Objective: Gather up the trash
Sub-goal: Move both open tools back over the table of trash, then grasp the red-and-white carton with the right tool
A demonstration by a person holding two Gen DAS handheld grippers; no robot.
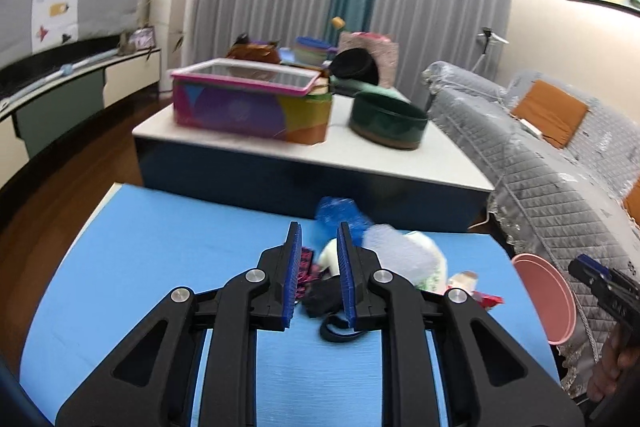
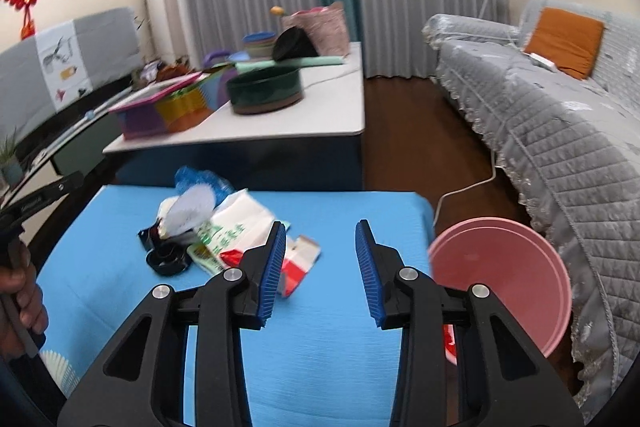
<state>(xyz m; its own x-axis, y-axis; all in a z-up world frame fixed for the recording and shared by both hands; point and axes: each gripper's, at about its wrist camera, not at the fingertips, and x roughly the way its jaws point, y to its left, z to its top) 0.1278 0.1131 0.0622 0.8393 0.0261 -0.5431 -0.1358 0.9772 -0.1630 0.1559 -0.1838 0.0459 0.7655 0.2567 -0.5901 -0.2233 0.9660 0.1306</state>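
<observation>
Trash pile [image 2: 208, 227] lies on blue table [image 2: 320, 367]; only right view shows pink bin's [image 2: 500, 279] full rim; left gripper [image 1: 319, 275] and right gripper [image 2: 321, 273] both unclenched, grasping nothing.

Trash pile [image 2: 208, 227]: loose heap on the far half of the blue worktop [image 2: 320, 367], pieces touching or overlapping.
- Blue mesh wad [image 2: 200, 181]: crumpled, at the far edge of the heap.
- Pale grey-white disc [image 2: 190, 209]: tilted, resting on top.
- White bag with green print [image 2: 236, 223]: crumpled, lying flat, the largest piece.
- Red-and-white carton [image 2: 298, 265]: flattened, at the near right of the heap.
- Black strap and cap [image 2: 166, 259]: at the near left.

Pink bin [image 2: 504, 279]: round, open, tilted, at the worktop's right edge.
</observation>
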